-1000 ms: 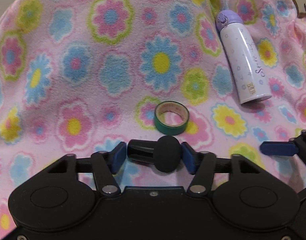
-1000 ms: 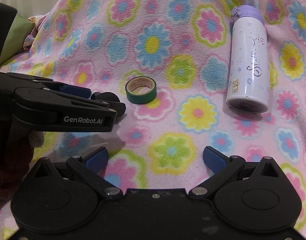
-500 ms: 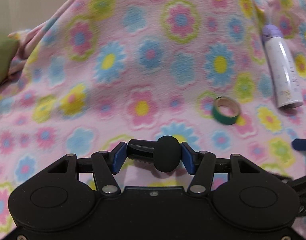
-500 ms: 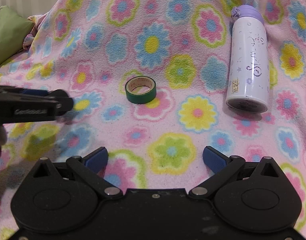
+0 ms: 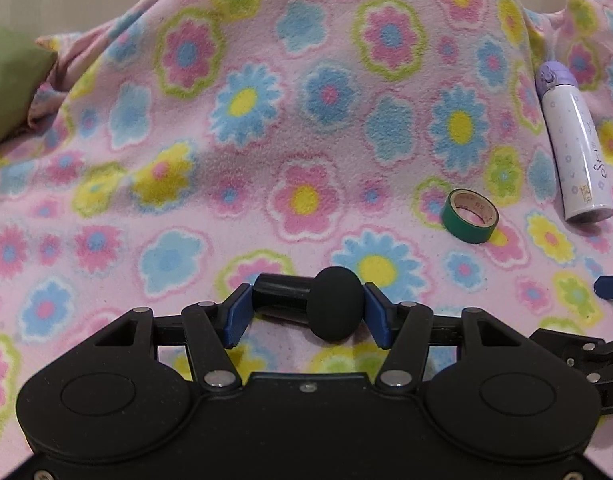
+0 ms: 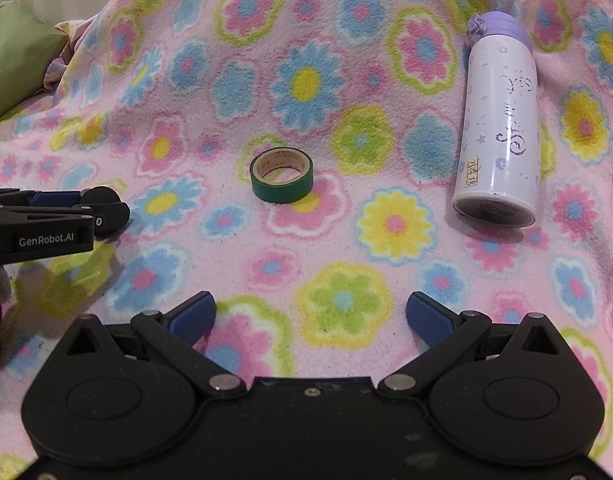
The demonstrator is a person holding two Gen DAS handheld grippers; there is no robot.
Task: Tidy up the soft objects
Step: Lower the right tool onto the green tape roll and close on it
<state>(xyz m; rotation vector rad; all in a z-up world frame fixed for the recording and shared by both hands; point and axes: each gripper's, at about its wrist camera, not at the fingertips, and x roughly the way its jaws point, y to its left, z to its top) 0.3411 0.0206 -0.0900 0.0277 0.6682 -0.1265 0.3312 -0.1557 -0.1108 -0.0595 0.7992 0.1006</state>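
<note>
In the left wrist view we see our left gripper (image 5: 304, 310) at the lower middle of the frame, its blue fingers (image 5: 237, 316) closed on a small black microphone (image 5: 337, 303): the round foam head sits against the right finger and the shiny black barrel runs across to the left one. The microphone is held clear above the flowered fleece blanket (image 5: 242, 168) that fills nearly the whole picture.

A roll of green tape (image 5: 469, 216) lies flat on the blanket at the right of centre, and a white bottle with a lilac cap (image 5: 574, 148) lies on its side near the right edge, well apart from the tape. A green cushion (image 5: 10, 80) shows at the upper left edge.

In the right wrist view our right gripper (image 6: 309, 318) sits at the bottom centre with its fingers (image 6: 428, 320) spread wide and nothing between them, only blanket beneath. The left gripper comes in from the left edge there, the microphone's head just showing at its tip. The tape lies in the middle of that frame, and the bottle at the upper right.
</note>
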